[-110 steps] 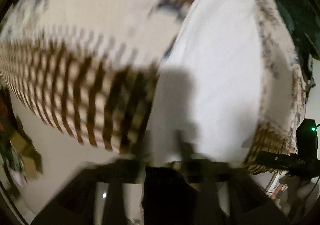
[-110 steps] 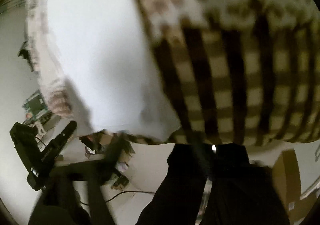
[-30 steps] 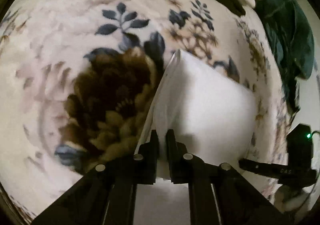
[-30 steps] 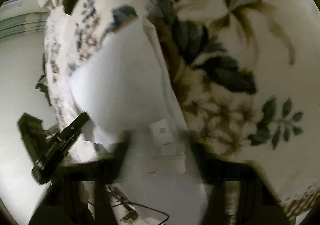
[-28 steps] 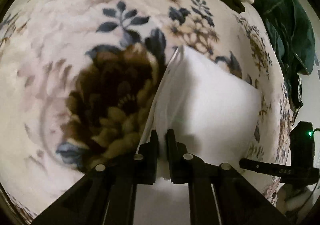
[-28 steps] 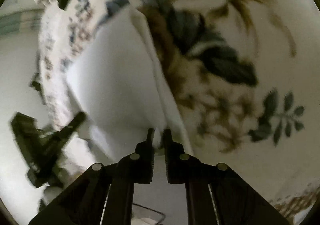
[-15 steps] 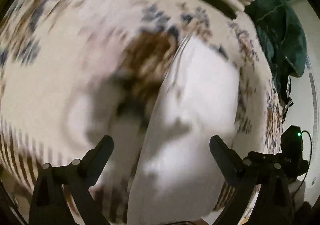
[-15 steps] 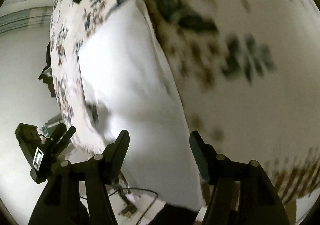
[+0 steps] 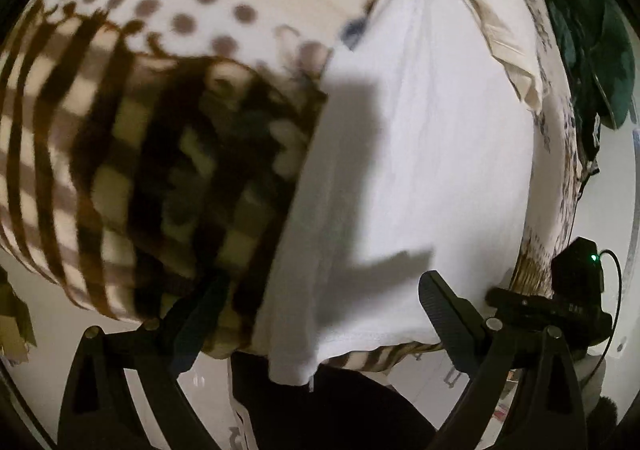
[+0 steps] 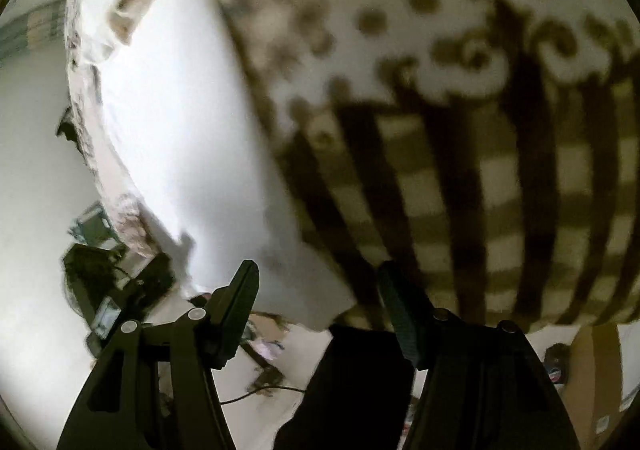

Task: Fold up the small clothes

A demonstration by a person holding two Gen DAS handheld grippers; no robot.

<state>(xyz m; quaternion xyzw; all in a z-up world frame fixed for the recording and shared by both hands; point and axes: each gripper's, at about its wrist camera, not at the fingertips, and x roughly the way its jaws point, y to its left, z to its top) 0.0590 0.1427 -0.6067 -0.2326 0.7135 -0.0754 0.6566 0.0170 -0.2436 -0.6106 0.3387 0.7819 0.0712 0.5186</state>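
From my left claw I look down on the near edge of a bed covered by a patterned blanket, cream with brown dots higher up and a brown checked border along the edge. The claw stands released, its jaws spread wide and just opened, with nothing pressed between the pads. Between and beyond its fingers lies the white garment, folded into a long panel that runs from the far part of the blanket down to the near edge, where its hemmed corner hangs a little over the side. The claw's shadow falls across the cloth. Past the garment's far right side lies a cream ruffled cloth, and beyond that a dark green heap at the bed's right edge. Low at the right I see my other claw's black body with a green light.

From my right claw the same white garment sits left of centre, its near corner reaching just beyond the gap between my fingers; the checked blanket fills the right. This claw is released too, jaws apart and only just opened, gripping nothing. Below it are dark trousers and a pale floor. I see no containers holding clothes; a cardboard box stands low at the right, its contents hidden.
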